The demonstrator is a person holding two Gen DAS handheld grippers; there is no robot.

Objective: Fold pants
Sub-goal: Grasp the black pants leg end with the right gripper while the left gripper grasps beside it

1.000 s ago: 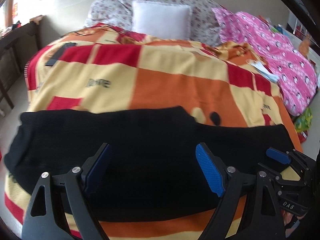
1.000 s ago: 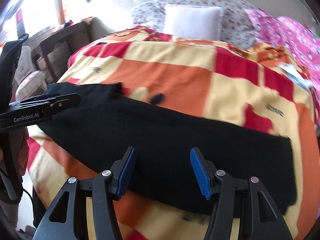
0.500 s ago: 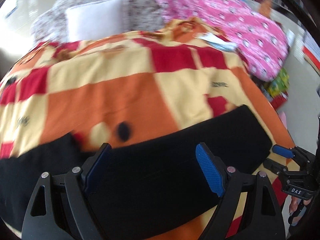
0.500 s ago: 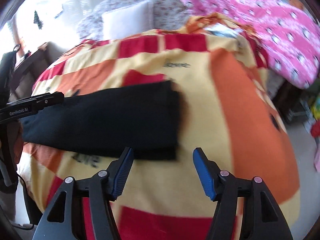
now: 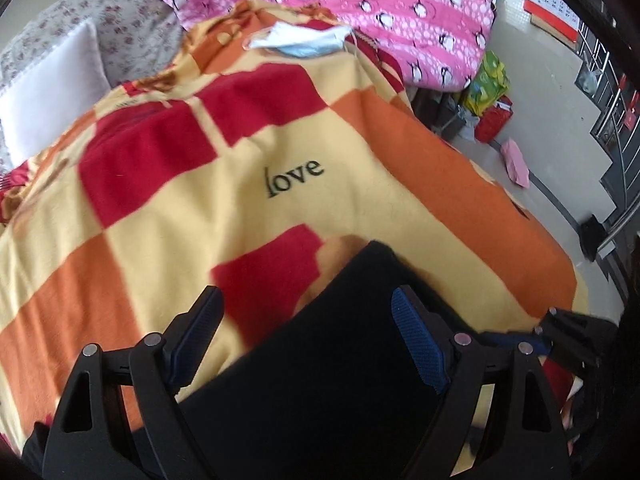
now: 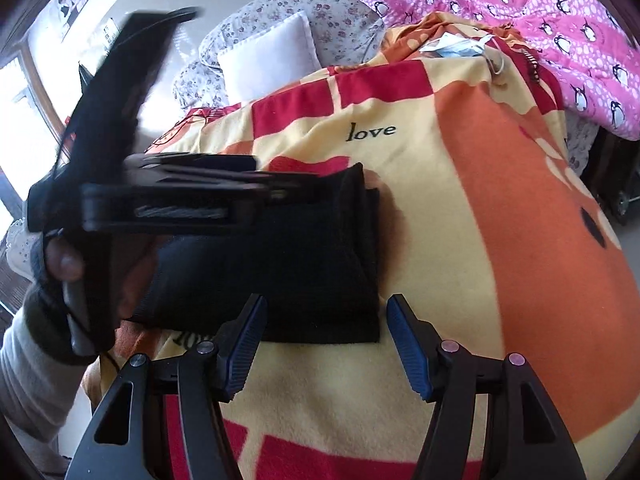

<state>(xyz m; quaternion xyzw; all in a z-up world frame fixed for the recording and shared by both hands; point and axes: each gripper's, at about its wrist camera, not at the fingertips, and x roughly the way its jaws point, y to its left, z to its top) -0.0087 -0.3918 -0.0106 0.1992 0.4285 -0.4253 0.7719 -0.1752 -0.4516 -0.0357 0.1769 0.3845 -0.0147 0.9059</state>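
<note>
Since a second ago both cameras have swung toward the far end of the pants; what stretched across my whole view is now only its end.

From the left wrist, I see my left gripper (image 5: 308, 340) with its jaws spread wide and nothing pinched. The black pants (image 5: 340, 360) lie on the checked blanket (image 5: 160, 216) beneath and between the two fingers, their corner reaching just beyond the tips. A face mask (image 5: 298, 42) rests near the blanket's far edge, well apart from the pants, with a pink penguin quilt (image 5: 400, 12) behind it.

From the right wrist, my right gripper (image 6: 324, 342) has just been opening its jaws and stands moderately wide, empty. The folded end of the pants (image 6: 320, 256) lies just ahead of the left fingertip, its near right corner roughly in the gap; whether it touches I cannot tell. The left gripper (image 6: 288, 190) hangs over the pants from the left, held by a gloved hand (image 6: 56, 276). A white pillow (image 6: 268, 60) sits further back.
</note>
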